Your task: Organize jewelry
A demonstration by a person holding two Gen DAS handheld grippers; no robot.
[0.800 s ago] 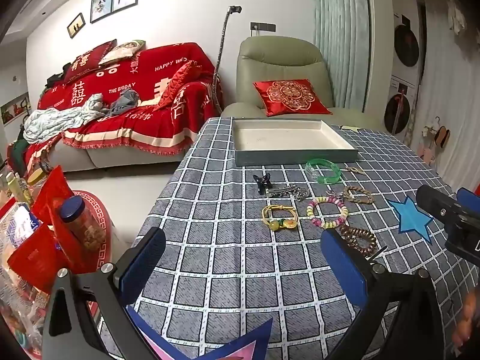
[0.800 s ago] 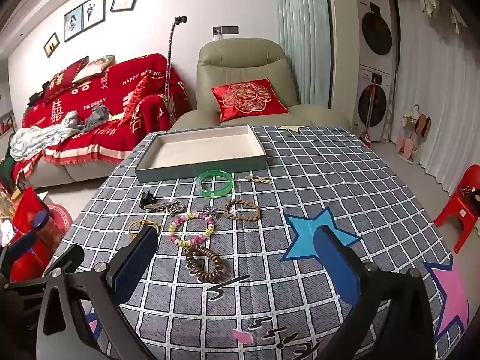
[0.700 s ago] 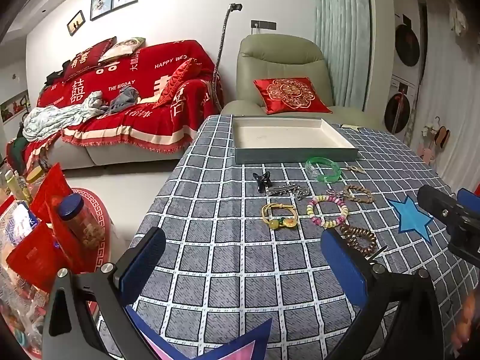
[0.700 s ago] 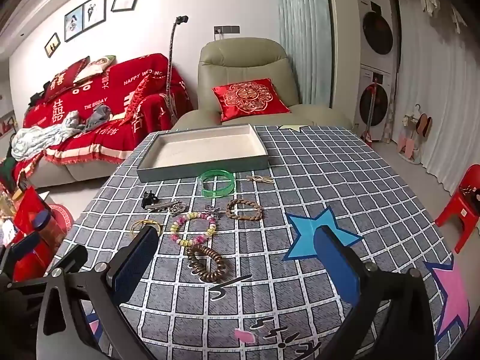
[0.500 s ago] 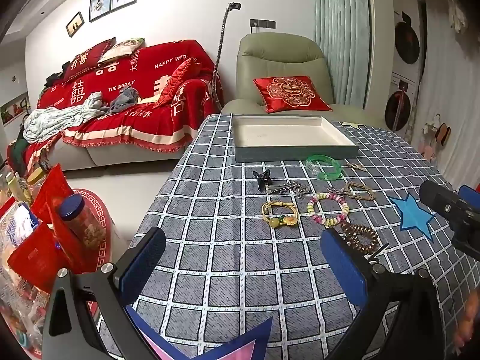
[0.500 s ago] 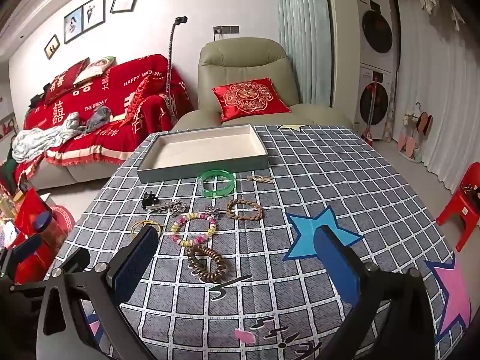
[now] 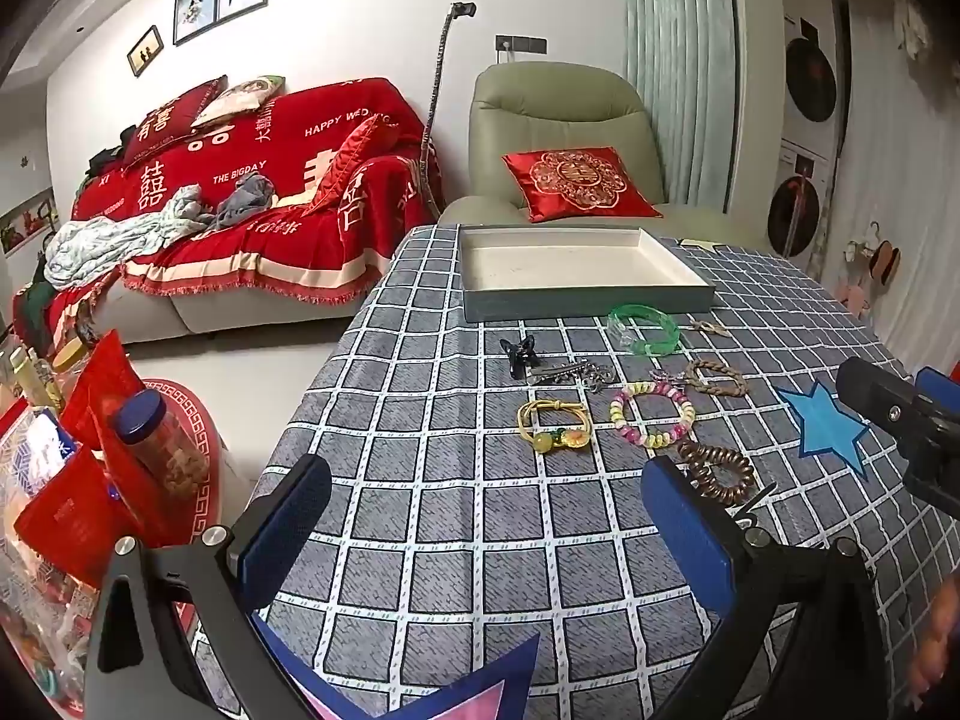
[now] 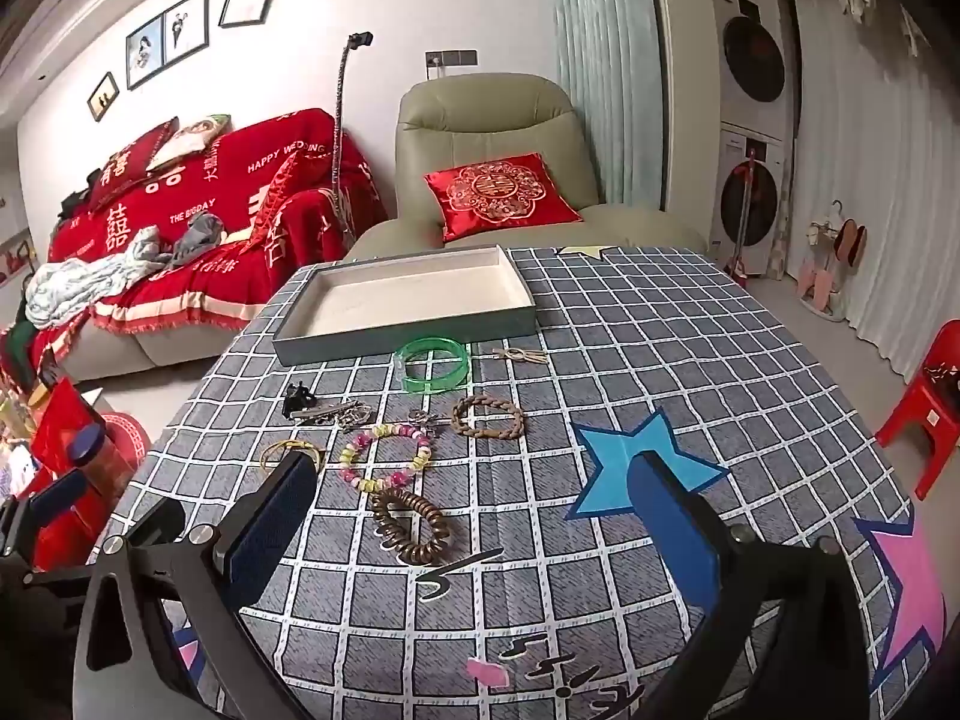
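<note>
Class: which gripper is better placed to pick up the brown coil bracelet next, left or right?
Right, probably. The brown coil bracelet lies between the open right gripper fingers; the open left gripper faces bare cloth beside it.

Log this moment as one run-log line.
left tool open, empty | right tool open, empty | tray empty | bracelets on tablecloth | no grasp yet

Translucent glossy green plastic bangle (image 8: 433, 363) lies on matt woven grey checked tablecloth (image 8: 660, 360); brown bead bracelet (image 8: 411, 525) appears shiny.

red-draped sofa (image 7: 252, 192), green armchair (image 8: 486, 138), red cushion (image 7: 579, 183), checked tablecloth (image 7: 456, 516)
</note>
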